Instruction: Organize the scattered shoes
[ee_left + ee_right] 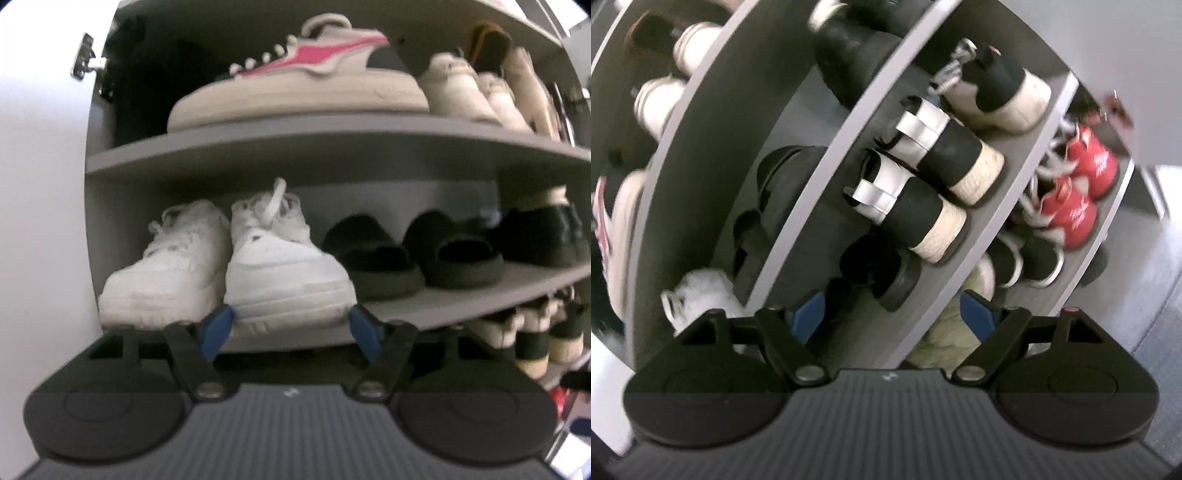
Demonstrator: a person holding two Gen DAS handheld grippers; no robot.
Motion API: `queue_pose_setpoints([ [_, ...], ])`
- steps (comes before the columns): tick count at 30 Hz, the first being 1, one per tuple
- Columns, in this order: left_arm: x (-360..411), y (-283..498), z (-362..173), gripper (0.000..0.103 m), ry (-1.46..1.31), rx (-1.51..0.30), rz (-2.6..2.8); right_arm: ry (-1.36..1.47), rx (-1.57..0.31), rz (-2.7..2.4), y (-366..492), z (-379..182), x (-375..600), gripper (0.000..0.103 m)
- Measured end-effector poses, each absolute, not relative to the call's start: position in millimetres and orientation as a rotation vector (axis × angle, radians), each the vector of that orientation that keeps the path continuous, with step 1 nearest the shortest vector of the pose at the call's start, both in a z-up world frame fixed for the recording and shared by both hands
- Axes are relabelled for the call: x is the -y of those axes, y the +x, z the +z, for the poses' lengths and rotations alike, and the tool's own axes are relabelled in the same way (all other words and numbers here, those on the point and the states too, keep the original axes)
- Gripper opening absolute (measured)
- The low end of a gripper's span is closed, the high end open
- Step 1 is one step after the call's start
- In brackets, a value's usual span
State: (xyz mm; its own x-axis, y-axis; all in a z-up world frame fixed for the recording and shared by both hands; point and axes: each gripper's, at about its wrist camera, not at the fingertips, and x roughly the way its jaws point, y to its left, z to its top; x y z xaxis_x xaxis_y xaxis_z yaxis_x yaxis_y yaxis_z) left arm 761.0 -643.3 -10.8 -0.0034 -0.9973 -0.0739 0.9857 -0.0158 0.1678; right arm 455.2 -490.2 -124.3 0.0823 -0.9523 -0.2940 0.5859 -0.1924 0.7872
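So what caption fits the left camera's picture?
Open left gripper facing a white sneaker on a grey shoe shelf.

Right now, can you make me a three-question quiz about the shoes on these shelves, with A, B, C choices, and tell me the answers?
1. Where is the pink-striped sneaker?
A. On the shelf above the white sneakers
B. On the floor
C. Inside the left tool

2. What colour are the slides beside the white sneakers?
A. Red
B. Black
C. Yellow

3. What is the left tool doing?
A. Squeezing a black slide
B. Shut with nothing in it
C. Open, with a fingertip at each side of one white sneaker's toe

Answers:
1 A: it lies on its side on the board over the white pair.
2 B: both slides look dark black, right of the white pair.
3 C: the blue tips stand wide apart at the toe's two sides.
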Motion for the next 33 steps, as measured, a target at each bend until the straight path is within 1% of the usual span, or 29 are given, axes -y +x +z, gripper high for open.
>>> queue_pose_setpoints([
  [4,650.5,763.8,-12.4,0.073,0.159,0.081,-1.556,1.022,0.507,-1.498,449.1,-128.0,479.9,0.084],
  [9,668.9,769.8,-14.9,0.074,0.162,0.03,-1.536,1.018,0.46,-1.539,442.6,-131.3,473.2,0.084],
  [14,668.6,763.2,-17.3,0.074,0.184,0.026,-1.542,1.047,0.468,-1.562,433.2,-138.6,465.5,0.084],
  [16,668.3,760.5,-18.3,0.073,0.194,0.025,-1.545,1.04,0.476,-1.57,432.2,-136.9,461.2,0.084],
  [17,668.2,759.1,-18.8,0.079,0.198,0.025,-1.546,1.034,0.474,-1.577,432.5,-135.7,460.0,0.084],
  [18,668.0,757.7,-19.3,0.092,0.203,0.024,-1.548,1.027,0.472,-1.583,432.8,-134.5,458.9,0.084],
  [20,667.7,755.0,-20.3,0.101,0.212,0.023,-1.55,1.015,0.468,-1.6,433.4,-131.9,455.9,0.084],
  [24,653.5,743.6,-22.4,0.103,0.258,0.031,-1.679,1.023,0.494,-1.633,431.9,-126.2,449.5,0.084],
  [30,635.7,716.1,-33.8,0.103,0.421,0.041,-1.914,0.993,0.547,-1.692,427.5,-115.8,433.2,0.084],
  [33,633.0,706.8,-40.0,0.103,0.481,0.064,-1.956,0.976,0.535,-1.715,423.9,-114.7,430.3,0.084],
])
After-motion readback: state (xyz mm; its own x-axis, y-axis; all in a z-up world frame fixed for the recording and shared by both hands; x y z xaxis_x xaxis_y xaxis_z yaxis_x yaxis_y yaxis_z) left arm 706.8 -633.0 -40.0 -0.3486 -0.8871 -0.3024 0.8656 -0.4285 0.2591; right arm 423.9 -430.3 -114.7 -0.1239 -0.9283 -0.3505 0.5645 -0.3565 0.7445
